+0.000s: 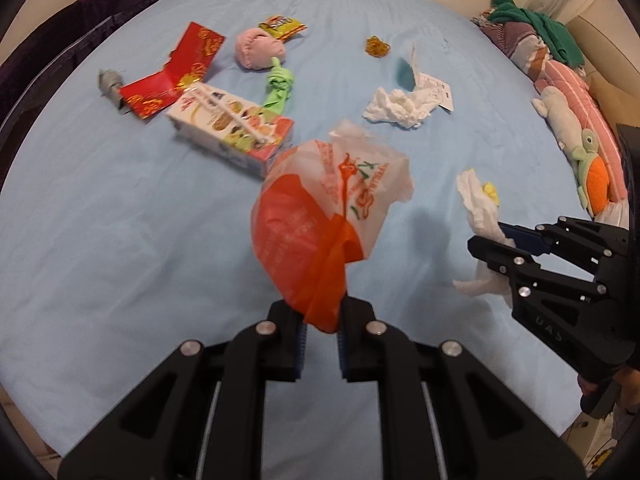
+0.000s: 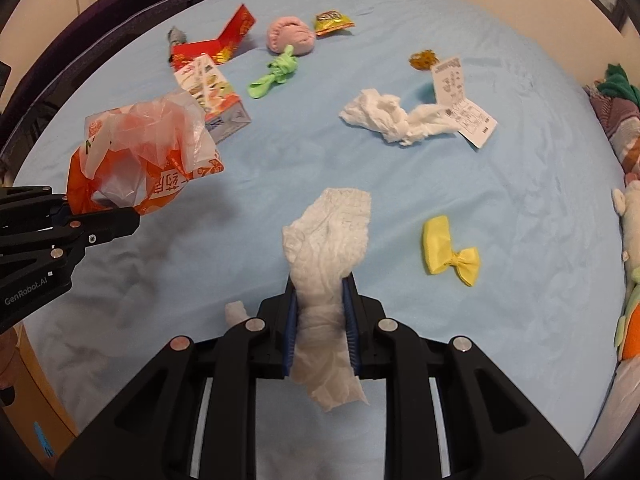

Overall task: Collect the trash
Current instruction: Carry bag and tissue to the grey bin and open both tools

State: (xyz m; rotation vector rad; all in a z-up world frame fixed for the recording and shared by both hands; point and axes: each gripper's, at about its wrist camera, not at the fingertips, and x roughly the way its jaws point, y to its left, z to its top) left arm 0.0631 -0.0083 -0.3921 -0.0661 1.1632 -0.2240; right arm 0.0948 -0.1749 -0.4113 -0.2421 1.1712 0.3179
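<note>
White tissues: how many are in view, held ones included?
2. One tissue is clamped in the right tool; one crumpled tissue lies on the blue sheet beside the receipt. More could be hidden.

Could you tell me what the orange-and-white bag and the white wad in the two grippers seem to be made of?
Orange-and-white bag: thin plastic film, glossy, partly see-through, crinkled, printed.
White wad: probably tissue or paper towel, matte, with an embossed texture and soft creases; thin cloth cannot be ruled out.
</note>
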